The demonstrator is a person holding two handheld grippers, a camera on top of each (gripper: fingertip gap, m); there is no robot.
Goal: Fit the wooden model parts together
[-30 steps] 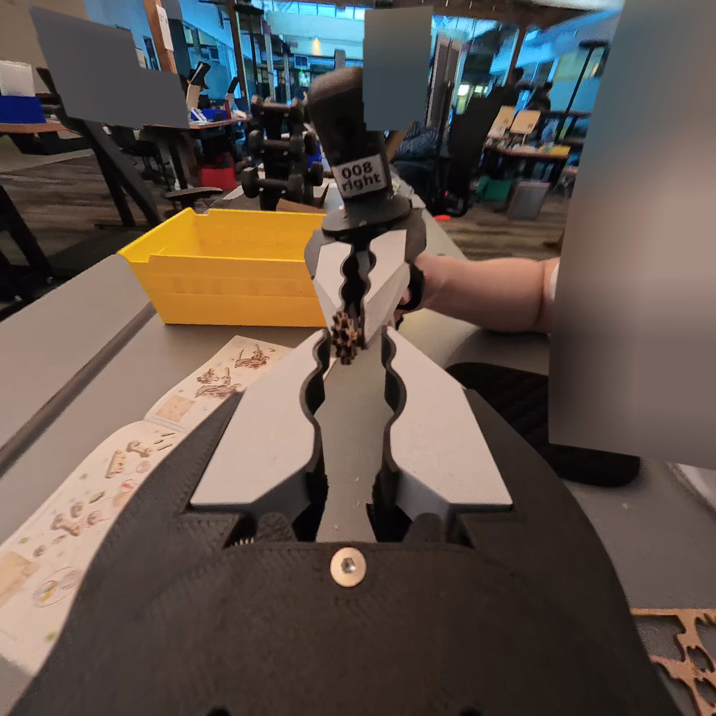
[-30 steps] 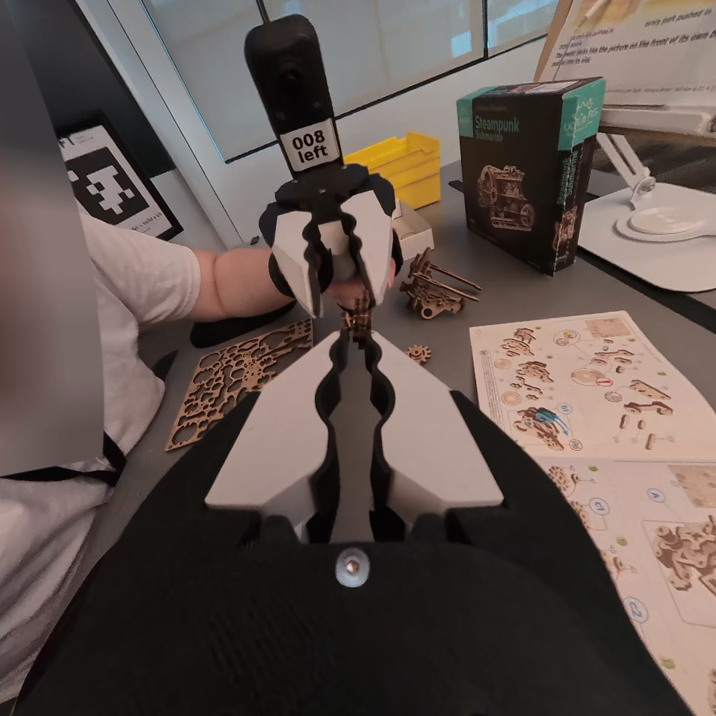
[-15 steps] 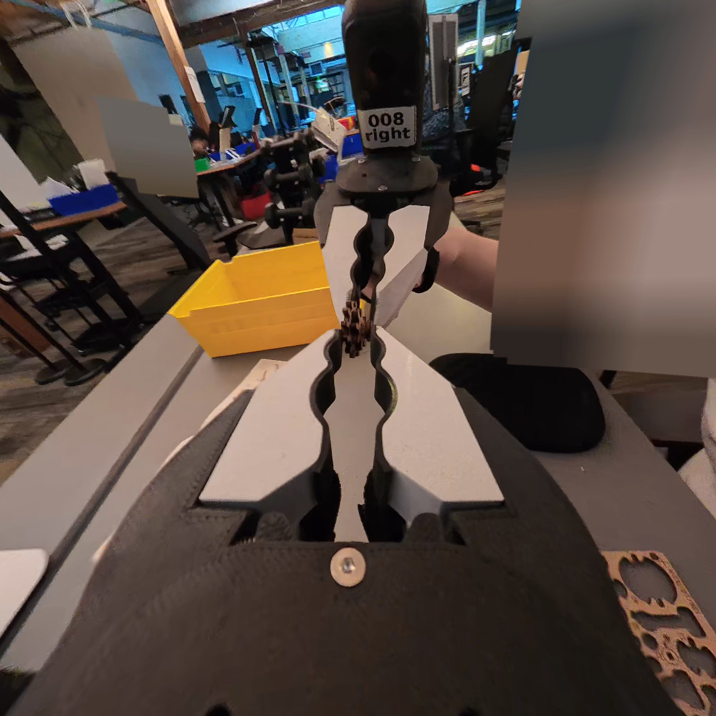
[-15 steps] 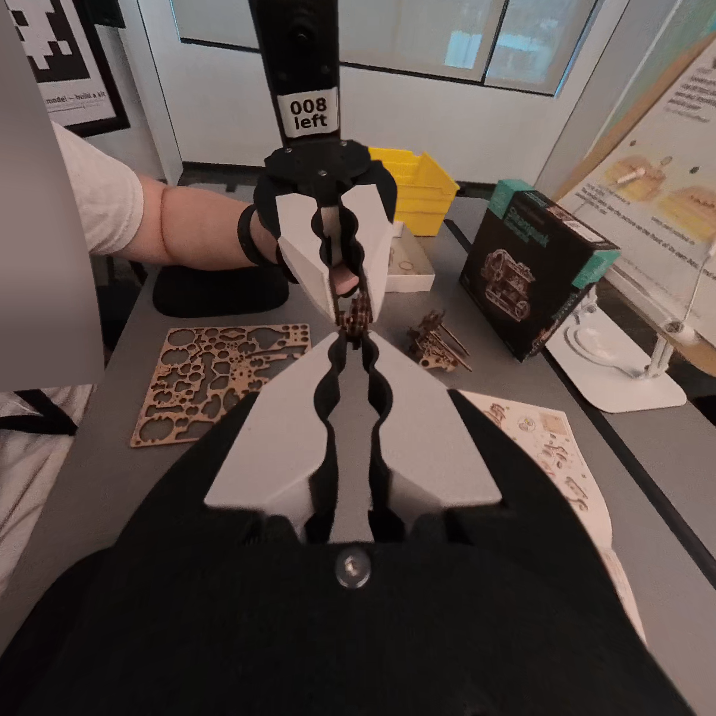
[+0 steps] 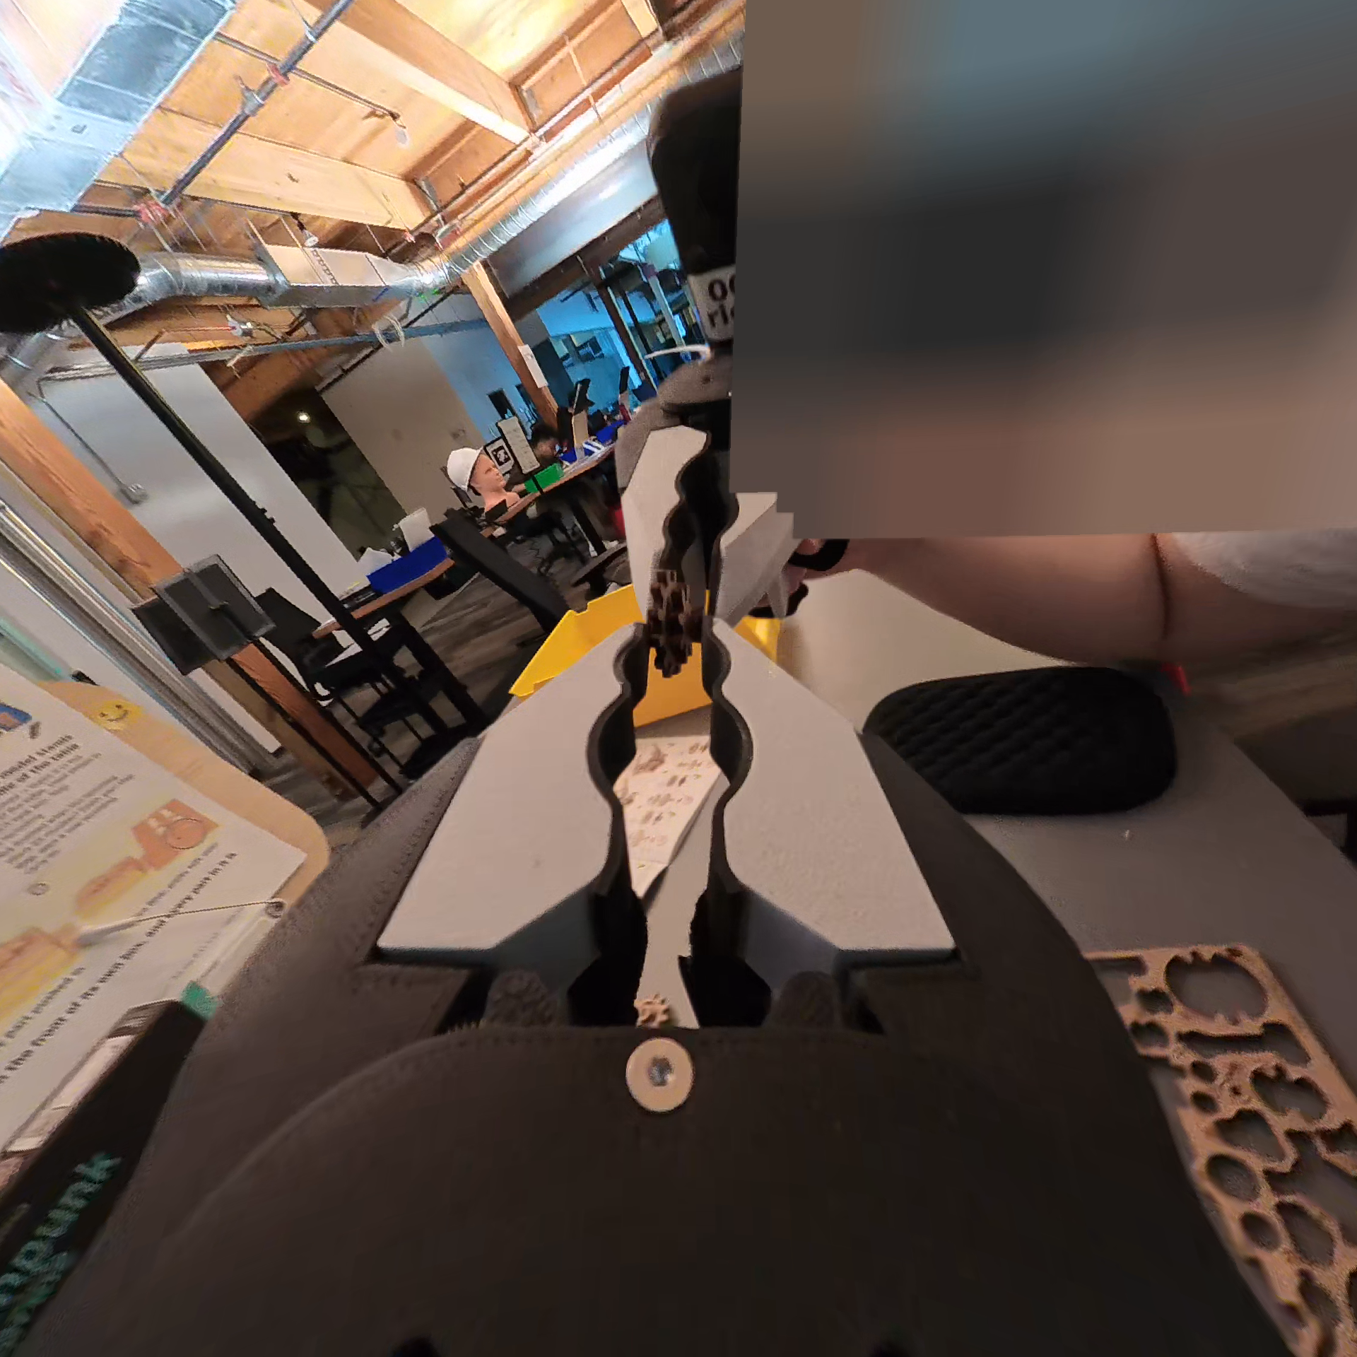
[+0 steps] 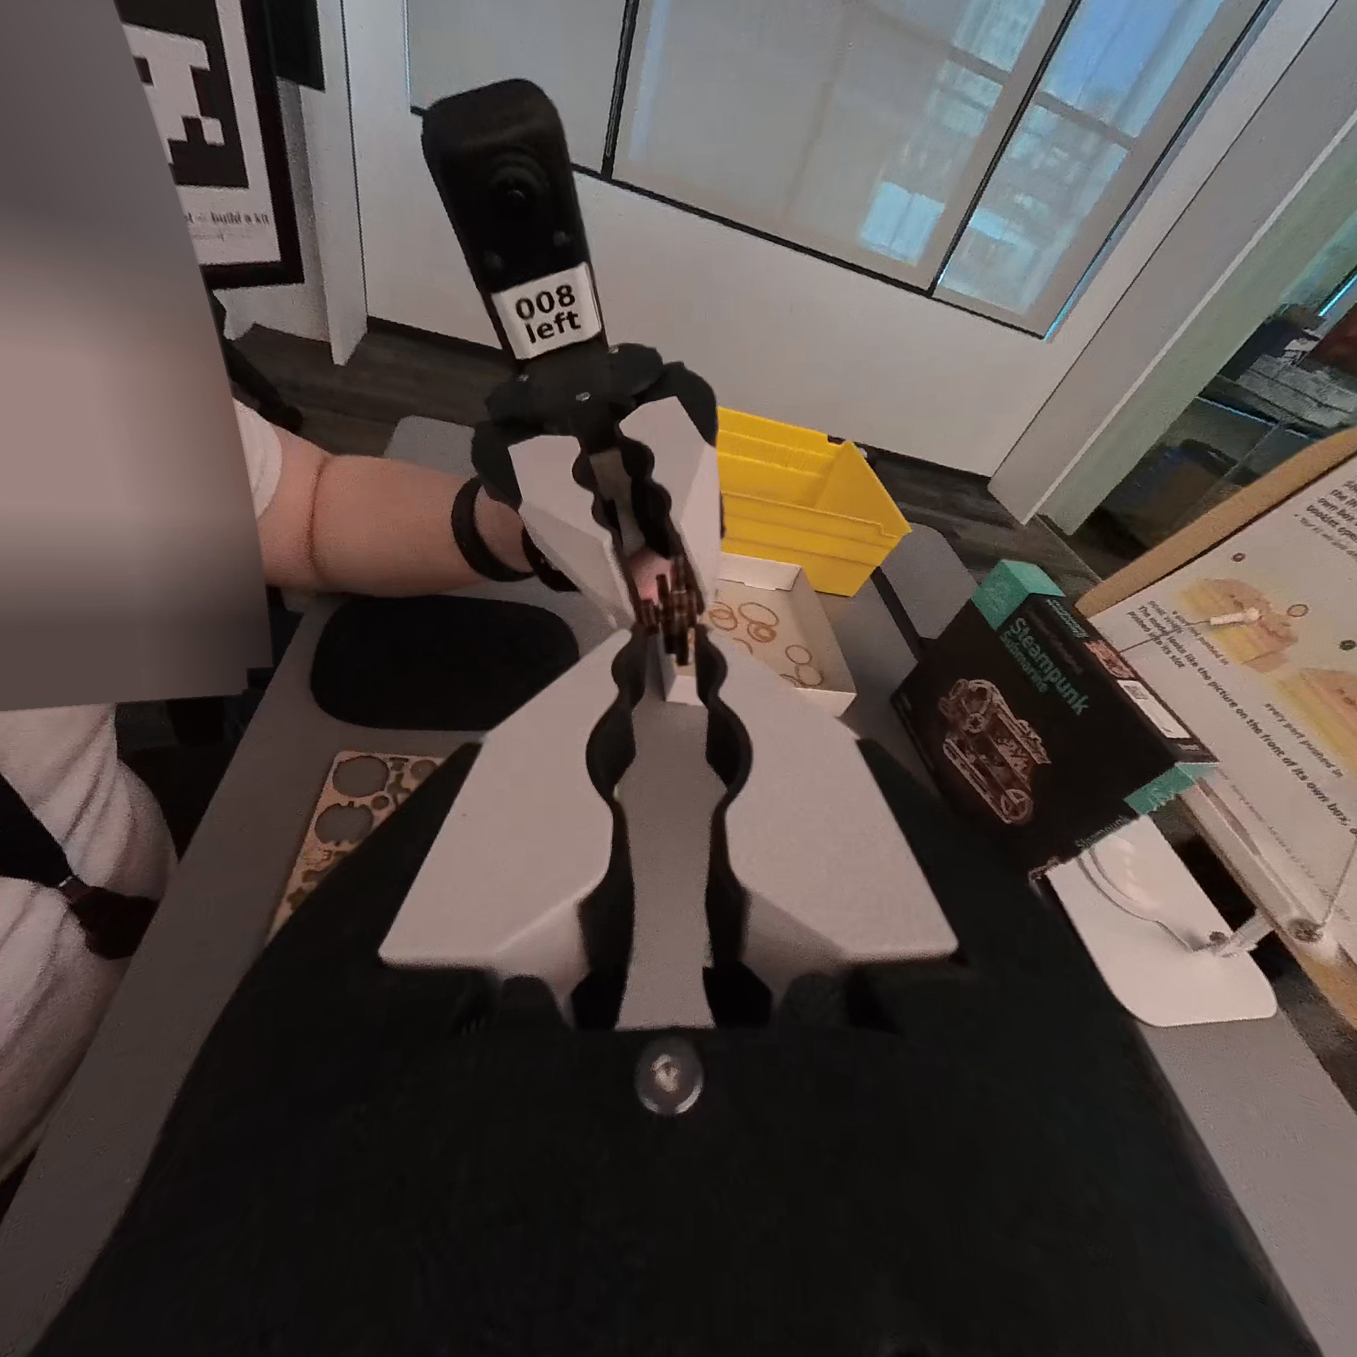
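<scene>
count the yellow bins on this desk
2: one yellow bin behind the right tool, a second yellow bin behind the left tool beside the white box; that one may be nested bins.

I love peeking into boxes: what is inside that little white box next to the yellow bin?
The white box holds several thin wooden rings lying loose on its floor. Its near left corner is covered by the two grippers' jaws and the wooden gear parts pinched there.
</scene>
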